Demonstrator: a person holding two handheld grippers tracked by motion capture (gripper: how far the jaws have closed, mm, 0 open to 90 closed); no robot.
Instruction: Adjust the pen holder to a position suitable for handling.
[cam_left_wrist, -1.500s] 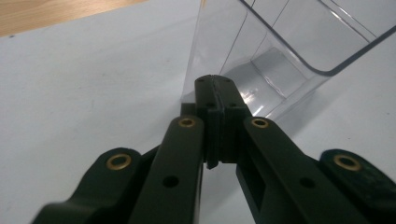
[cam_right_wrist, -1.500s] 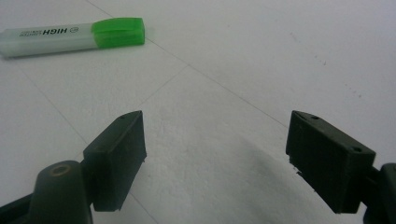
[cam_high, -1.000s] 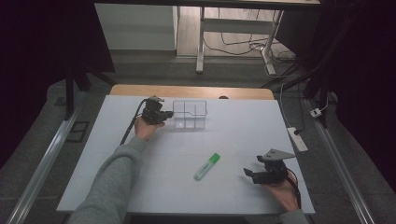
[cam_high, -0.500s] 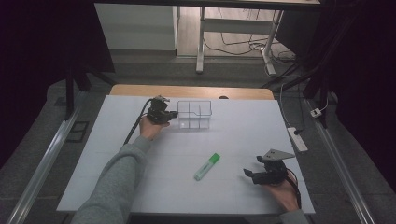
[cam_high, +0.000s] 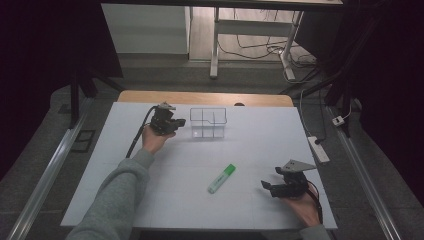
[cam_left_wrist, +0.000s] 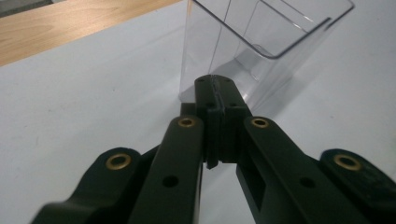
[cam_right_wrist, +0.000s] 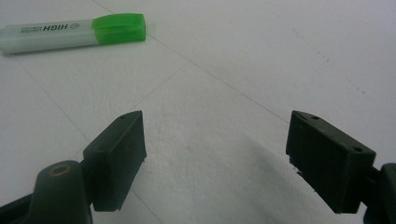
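Note:
A clear plastic box (cam_high: 208, 122) with inner dividers stands empty at the back of the white table. My left gripper (cam_high: 181, 121) is just left of it, jaws shut with nothing between them. In the left gripper view the shut gripper tips (cam_left_wrist: 215, 86) point at the box's near lower corner (cam_left_wrist: 252, 51); I cannot tell whether they touch it. A green-capped highlighter (cam_high: 221, 178) lies flat near the table's front. My right gripper (cam_high: 265, 186) rests to its right, open and empty. In the right gripper view the highlighter (cam_right_wrist: 70, 32) lies beyond the open gripper (cam_right_wrist: 215, 154).
The white table top (cam_high: 250, 145) ends in a wooden strip (cam_high: 150, 96) at the back. A white power strip (cam_high: 317, 148) lies off the right edge. A desk frame and cables (cam_high: 250, 35) stand on the floor beyond.
The left gripper went right, then eased back a little. The clear box now stands slightly farther right than a second ago. The right gripper and highlighter have not moved.

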